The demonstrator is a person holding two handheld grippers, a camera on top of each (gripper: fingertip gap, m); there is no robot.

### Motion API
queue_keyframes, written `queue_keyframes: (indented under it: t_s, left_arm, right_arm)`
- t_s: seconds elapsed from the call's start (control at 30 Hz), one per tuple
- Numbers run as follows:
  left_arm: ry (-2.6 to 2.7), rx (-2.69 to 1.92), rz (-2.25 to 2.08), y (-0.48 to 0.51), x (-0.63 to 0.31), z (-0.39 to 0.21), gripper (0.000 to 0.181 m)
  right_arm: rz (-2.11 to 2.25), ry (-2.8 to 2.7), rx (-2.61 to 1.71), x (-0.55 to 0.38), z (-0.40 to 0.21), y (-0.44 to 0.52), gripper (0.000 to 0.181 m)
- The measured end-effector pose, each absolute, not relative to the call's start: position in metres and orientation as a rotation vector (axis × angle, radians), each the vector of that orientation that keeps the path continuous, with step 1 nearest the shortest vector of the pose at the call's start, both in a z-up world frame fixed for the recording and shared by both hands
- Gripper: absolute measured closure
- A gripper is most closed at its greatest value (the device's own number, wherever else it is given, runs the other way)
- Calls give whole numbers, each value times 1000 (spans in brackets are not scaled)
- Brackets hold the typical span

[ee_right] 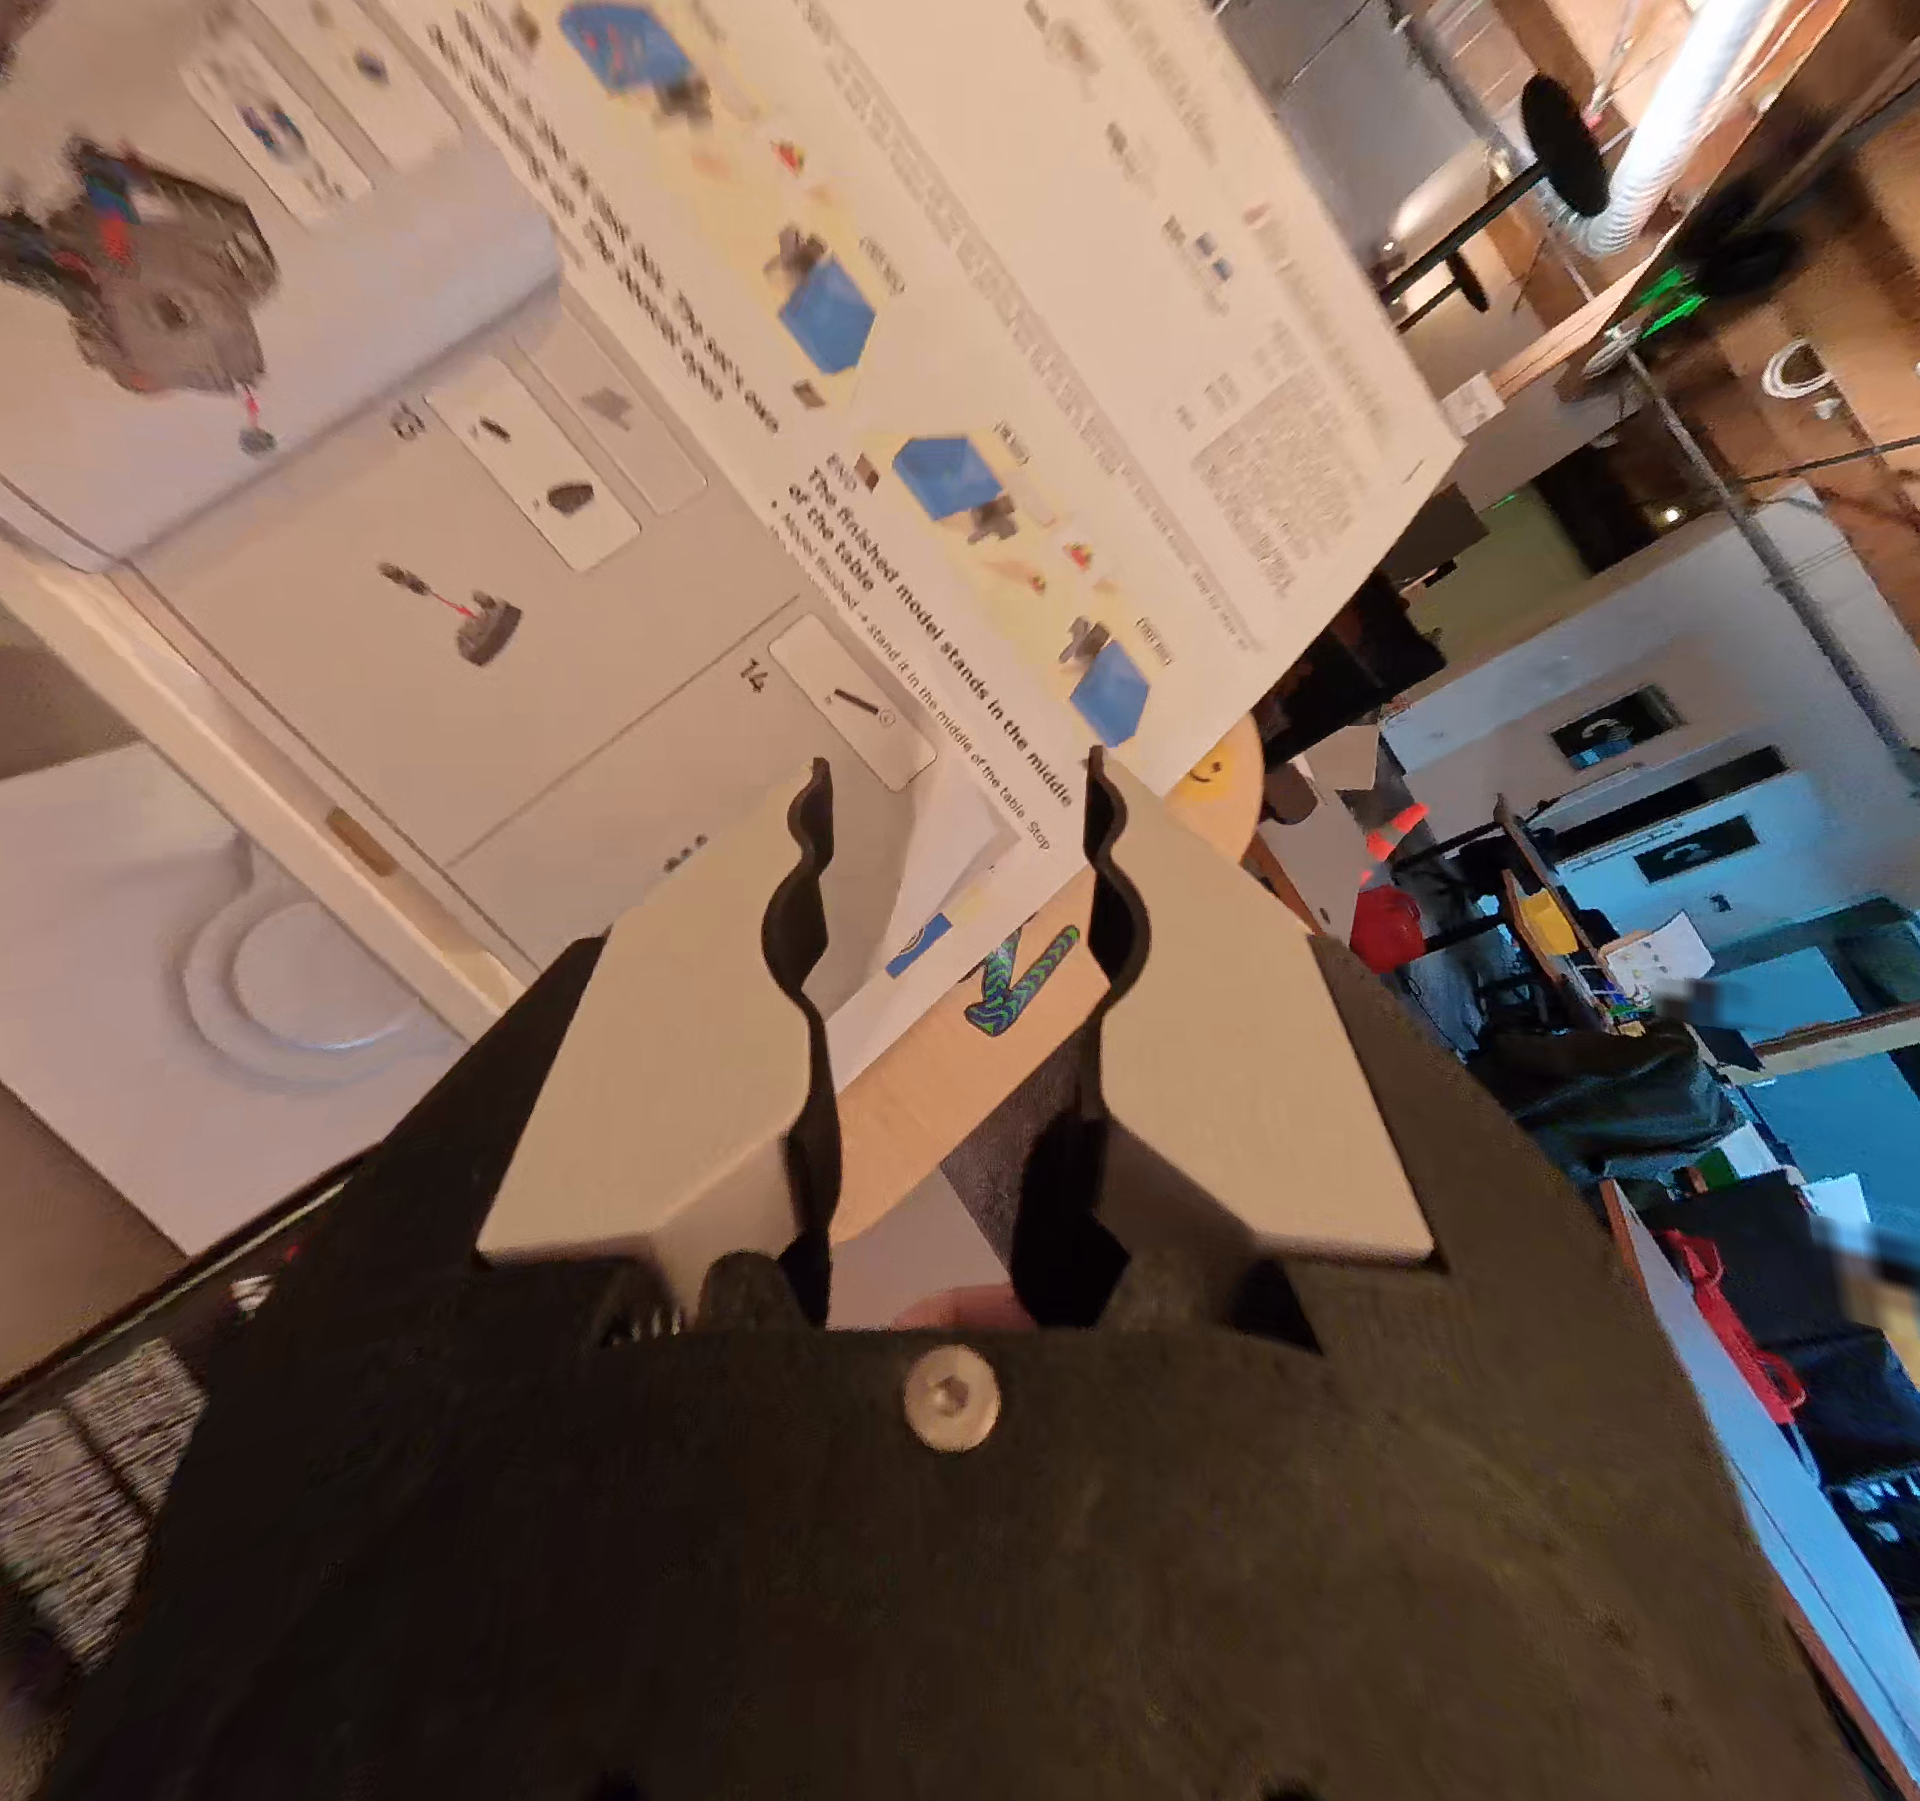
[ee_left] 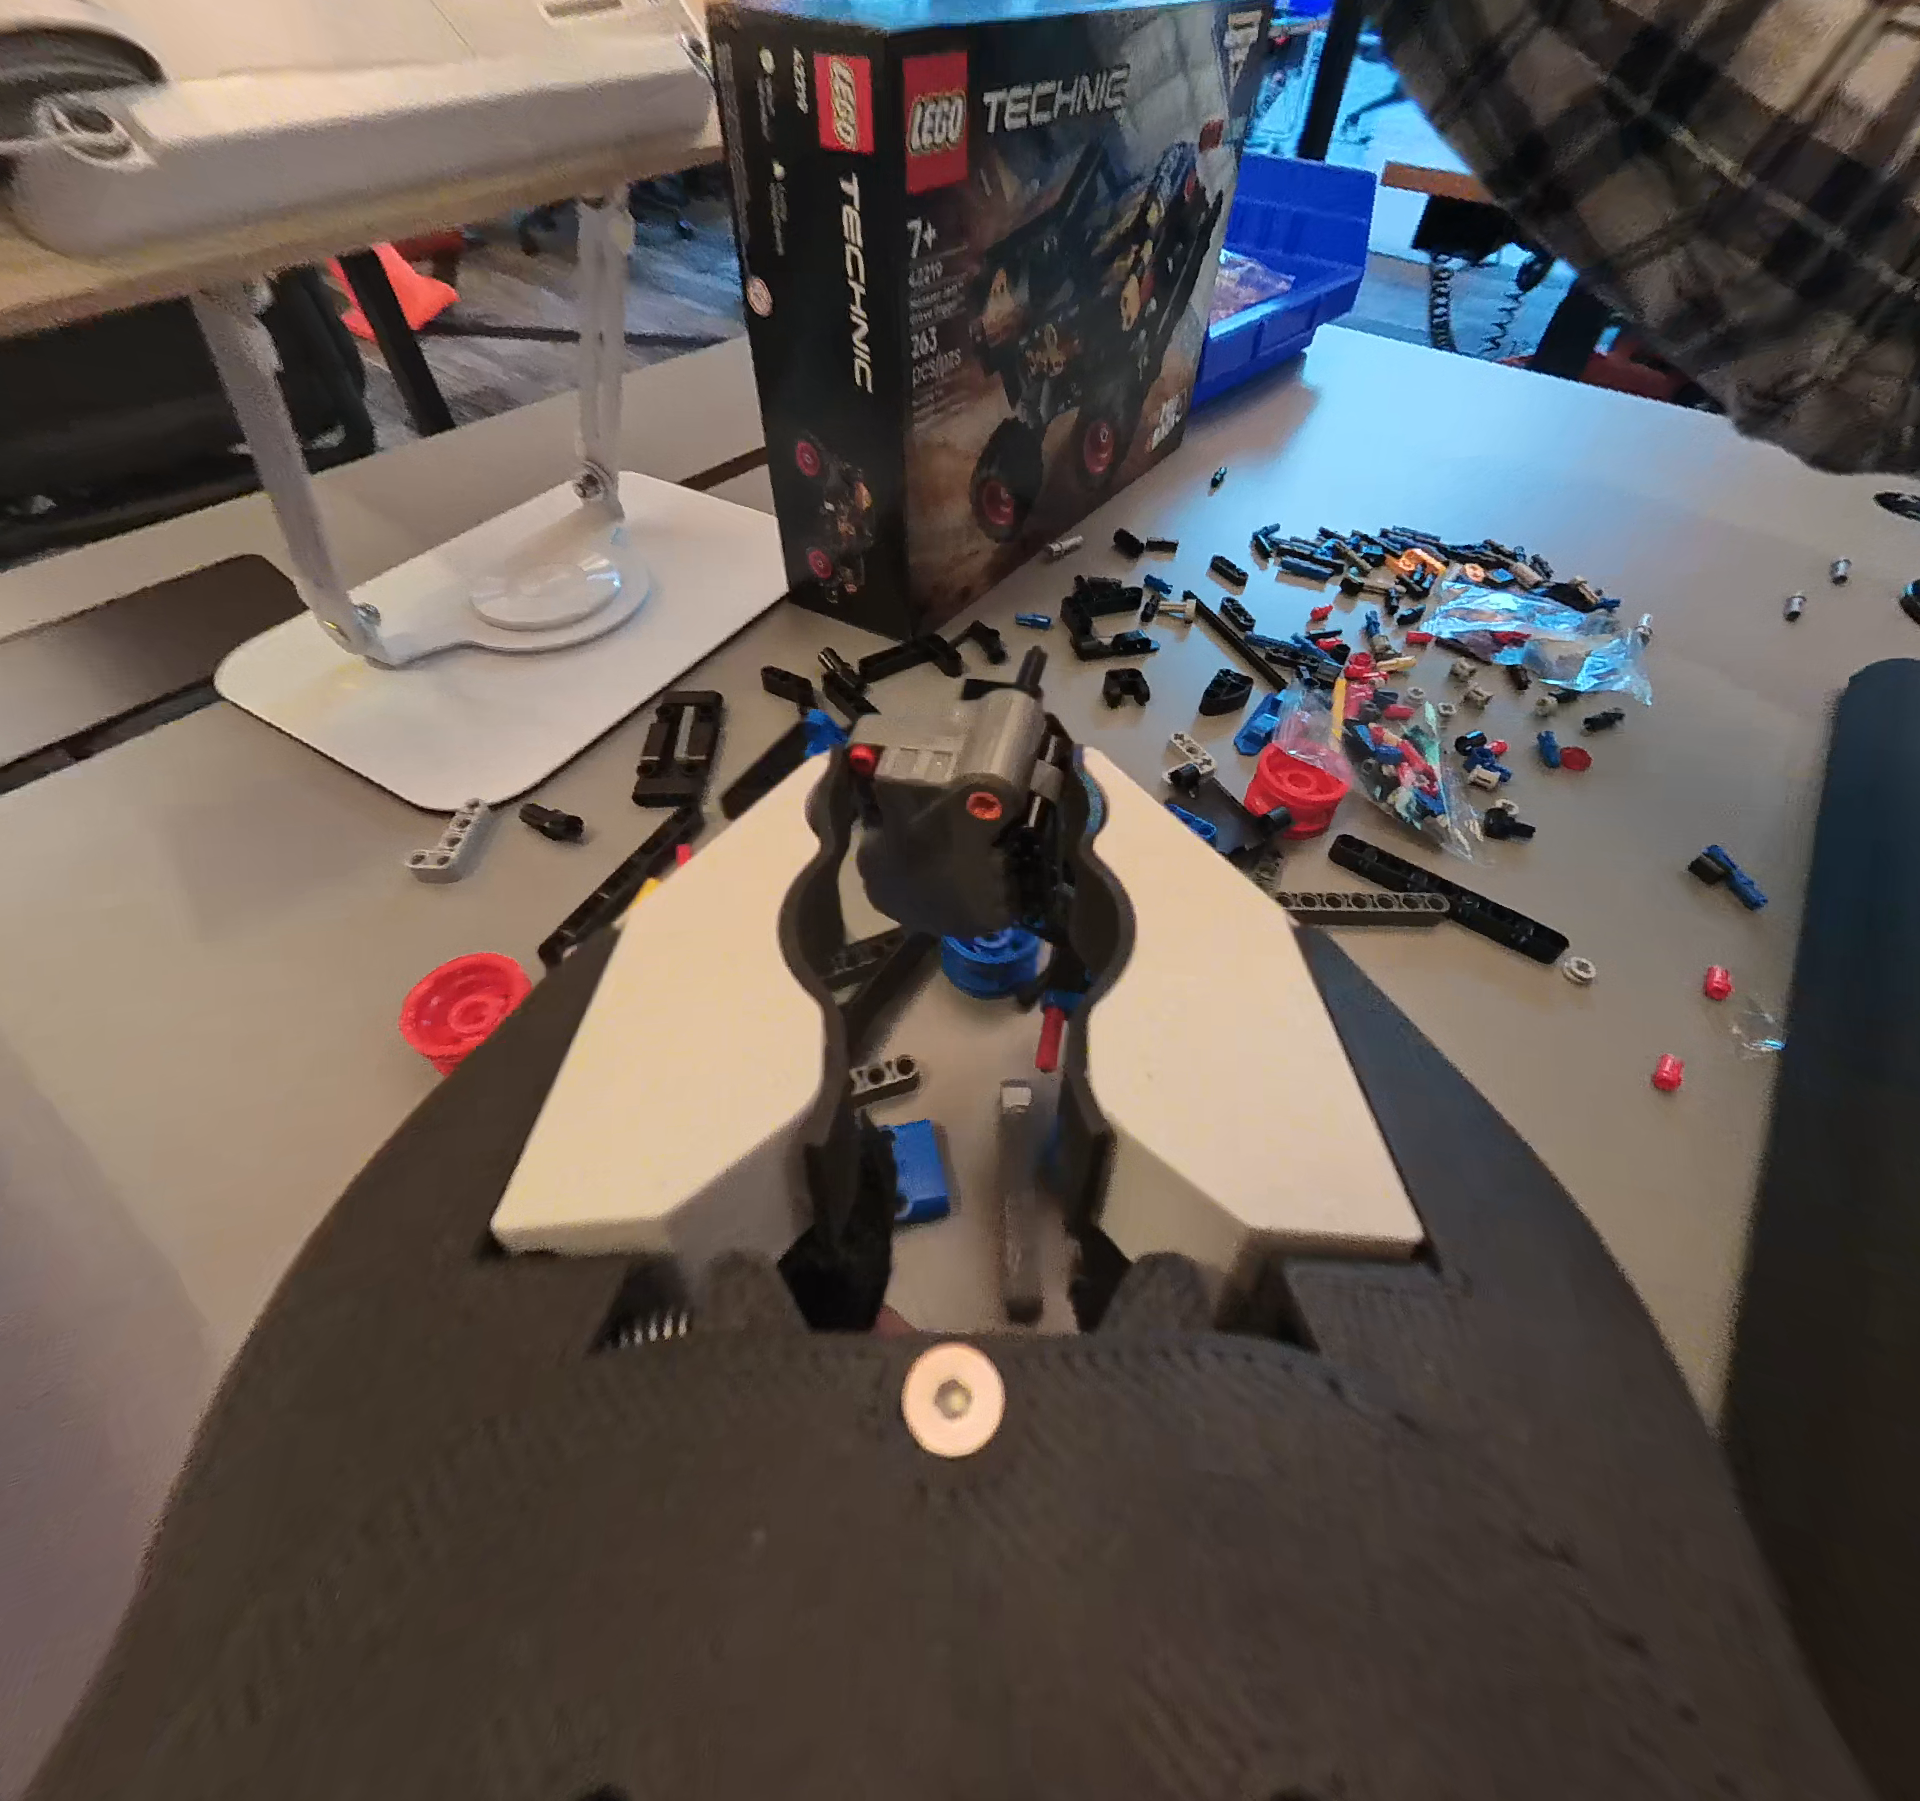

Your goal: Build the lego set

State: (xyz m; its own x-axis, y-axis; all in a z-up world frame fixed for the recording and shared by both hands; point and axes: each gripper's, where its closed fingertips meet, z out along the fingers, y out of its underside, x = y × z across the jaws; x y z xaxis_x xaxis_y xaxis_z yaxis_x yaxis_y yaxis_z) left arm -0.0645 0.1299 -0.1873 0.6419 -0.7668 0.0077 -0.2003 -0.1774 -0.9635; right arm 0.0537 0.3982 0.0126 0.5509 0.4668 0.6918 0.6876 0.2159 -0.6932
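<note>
The top of the white stand [ee_left: 488,629] is cut off at the left of the left wrist view, and the open instruction booklet [ee_right: 582,546] it carries is blurred in the right wrist view. Right of the stand, the lego box [ee_left: 987,297] stands upright on the table [ee_left: 1455,442]. In front of the box, the left gripper [ee_left: 956,806] is closed on a grey and black part-built model [ee_left: 956,795], held above the table; its lower half is hidden between the fingers. Right of the box, loose pieces [ee_left: 1382,608] and a clear bag [ee_left: 1392,764] of small parts lie scattered. Behind the box sits a blue bin [ee_left: 1288,265], contents unclear. The right gripper [ee_right: 956,785] gapes wide before the booklet, holding nothing.
</note>
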Motion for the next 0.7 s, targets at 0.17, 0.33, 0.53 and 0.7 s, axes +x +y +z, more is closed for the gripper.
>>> queue_keyframes:
  t_s: [0.17,0.33,0.53,0.7]
  left_arm:
    - [799,-1630,-412,136,-77,-171,143]
    - [836,-1562,-209,137,-83,-154,143]
    - [909,-1509,-11,135,-83,-152,143]
    - [985,-1492,87,131,-77,-158,143]
  right_arm:
    - [47,-1130,-1416,16,16,311,132]
    - [624,-1389,-1578,-56,-59,181,132]
    - [849,-1477,-1783,-91,-137,120,125]
    - [860,-1401,-1899,-97,-162,119,123]
